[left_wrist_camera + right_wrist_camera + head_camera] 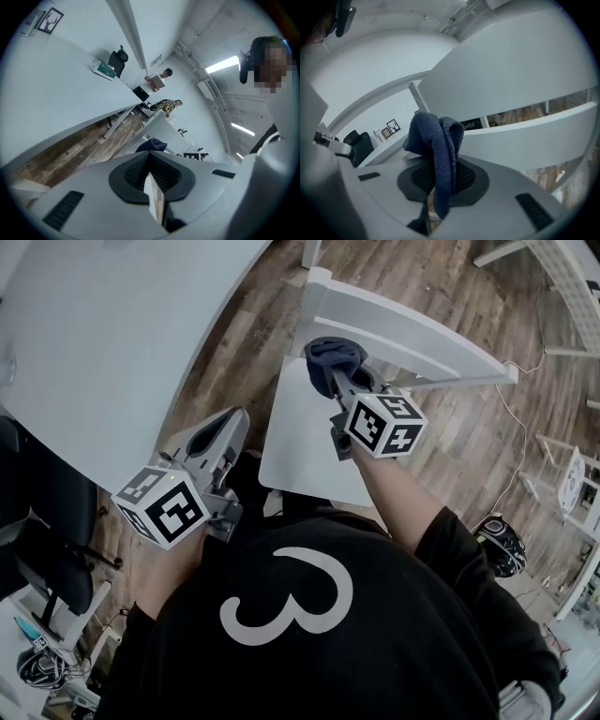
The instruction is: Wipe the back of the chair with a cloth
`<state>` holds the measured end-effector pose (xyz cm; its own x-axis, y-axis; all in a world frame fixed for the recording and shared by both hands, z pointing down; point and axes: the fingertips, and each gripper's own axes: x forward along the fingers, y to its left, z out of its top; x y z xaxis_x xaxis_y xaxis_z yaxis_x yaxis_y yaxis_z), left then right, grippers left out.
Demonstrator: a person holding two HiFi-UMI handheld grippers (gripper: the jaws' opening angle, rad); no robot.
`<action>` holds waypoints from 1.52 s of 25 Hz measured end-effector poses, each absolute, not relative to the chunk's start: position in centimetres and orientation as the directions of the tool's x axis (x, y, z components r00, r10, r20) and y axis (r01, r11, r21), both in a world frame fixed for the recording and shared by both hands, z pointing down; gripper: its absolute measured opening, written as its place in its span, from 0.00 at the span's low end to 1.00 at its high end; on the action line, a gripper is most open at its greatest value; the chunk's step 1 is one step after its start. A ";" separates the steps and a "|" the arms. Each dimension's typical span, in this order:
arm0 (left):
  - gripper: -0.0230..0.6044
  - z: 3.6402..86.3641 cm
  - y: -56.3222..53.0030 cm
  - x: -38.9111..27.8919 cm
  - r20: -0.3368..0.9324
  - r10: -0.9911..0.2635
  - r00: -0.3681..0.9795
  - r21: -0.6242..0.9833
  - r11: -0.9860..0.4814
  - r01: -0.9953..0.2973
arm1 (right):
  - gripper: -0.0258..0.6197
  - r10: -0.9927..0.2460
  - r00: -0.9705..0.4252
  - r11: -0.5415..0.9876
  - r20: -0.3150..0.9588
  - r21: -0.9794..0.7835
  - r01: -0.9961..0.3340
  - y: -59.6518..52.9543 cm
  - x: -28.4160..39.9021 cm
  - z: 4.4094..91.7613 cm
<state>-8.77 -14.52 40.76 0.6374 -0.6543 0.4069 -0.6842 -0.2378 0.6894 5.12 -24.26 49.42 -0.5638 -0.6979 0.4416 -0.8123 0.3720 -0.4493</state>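
Right gripper (335, 371): fingers grasping the cloth (330, 352), chair back (412, 334) just ahead of them. Left gripper (228, 427): fingers clenched together, nothing between them.

Dark blue cloth (330, 354), coarse-woven, bunched into a soft wad and clamped between the right tongs (337, 374). Folded over the tips, with one narrow tail hanging down between them in the right gripper view. Poised over the far edge of the seat (300, 418), at about 12 o'clock from the seat's middle in the head view. White chair (281, 460): flat, squarish seat and a broad curved back rail (412, 334) sweeping from 12 o'clock round to 3 o'clock of the cloth. Cloth just beside the rail's near face; contact not clear. Rail plain and smooth, with an open gap beneath.
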 end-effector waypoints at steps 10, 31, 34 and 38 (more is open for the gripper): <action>0.06 41.7 -13.8 -10.3 0.432 -0.665 0.609 0.676 -0.208 -0.707 | 0.12 -0.706 -0.520 0.303 0.480 -0.460 -0.835 -26.9 3.9 51.9; 0.06 41.5 -14.6 -7.8 0.460 -0.603 0.652 0.665 -0.254 -0.703 | 0.12 -0.729 -0.445 0.257 0.521 -0.394 -0.882 -28.1 5.1 53.1; 0.06 41.6 -14.6 -7.1 0.464 -0.586 0.664 0.664 -0.265 -0.699 | 0.12 -0.735 -0.431 0.239 0.524 -0.395 -0.887 -27.8 6.3 53.2; 0.06 41.7 -14.8 -5.8 0.459 -0.563 0.687 0.669 -0.289 -0.684 | 0.12 -0.747 -0.403 0.203 0.528 -0.397 -0.895 -27.5 8.3 53.2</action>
